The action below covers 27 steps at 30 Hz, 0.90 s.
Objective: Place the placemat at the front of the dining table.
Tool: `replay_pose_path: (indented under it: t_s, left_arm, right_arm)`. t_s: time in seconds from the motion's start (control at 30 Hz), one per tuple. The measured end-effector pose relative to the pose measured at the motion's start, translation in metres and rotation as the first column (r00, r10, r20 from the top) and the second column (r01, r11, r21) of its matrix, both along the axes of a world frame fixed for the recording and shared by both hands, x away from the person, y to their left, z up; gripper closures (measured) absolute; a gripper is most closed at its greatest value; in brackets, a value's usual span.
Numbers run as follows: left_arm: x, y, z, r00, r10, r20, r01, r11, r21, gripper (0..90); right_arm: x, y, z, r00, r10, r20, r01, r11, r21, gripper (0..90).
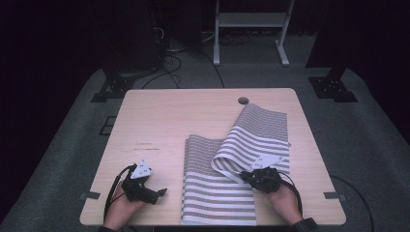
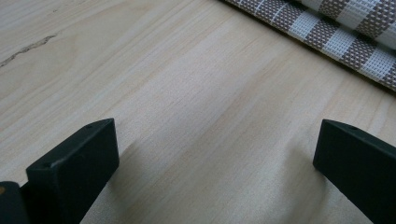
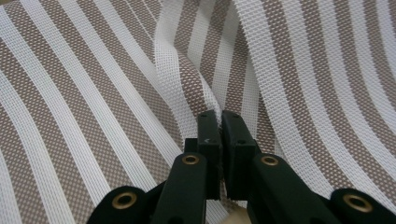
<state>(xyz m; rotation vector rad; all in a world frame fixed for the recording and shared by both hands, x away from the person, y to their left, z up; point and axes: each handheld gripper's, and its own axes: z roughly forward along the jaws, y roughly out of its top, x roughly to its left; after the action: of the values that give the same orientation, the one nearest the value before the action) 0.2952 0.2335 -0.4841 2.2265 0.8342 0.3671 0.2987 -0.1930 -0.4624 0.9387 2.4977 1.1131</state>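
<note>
A brown-and-white striped woven mat lies on the wooden table, right of centre, with one flap lifted and curled over. My right gripper is shut on the mat's edge; in the right gripper view its jaws pinch a raised fold of the mat. My left gripper rests low over bare wood at the front left, open with nothing between its fingers. The mat's edge runs along the top right of the left gripper view.
A round cable hole sits near the table's far edge. Beyond the table stand a white frame and dark stands on grey carpet. Bare wood stretches over the table's left half.
</note>
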Motion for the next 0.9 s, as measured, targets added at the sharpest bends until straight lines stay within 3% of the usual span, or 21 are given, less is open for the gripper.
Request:
replay_pose_path:
  t_s: [0.3,0.9]
  left_arm:
    - [0.000,0.000,0.000,1.0000,-0.001,0.001,0.001,1.0000,0.000,0.0]
    - [0.000,0.000,0.000,1.0000,0.000,0.000,0.000,1.0000,0.000,0.0]
  right_arm:
    - [-0.002,-0.041,0.008,0.9961,-0.087,-0.014,0.087,0.996,0.012,86.7]
    - [0.000,-0.087,0.008,0.9816,-0.184,-0.051,0.182,0.983,-0.038,86.3]
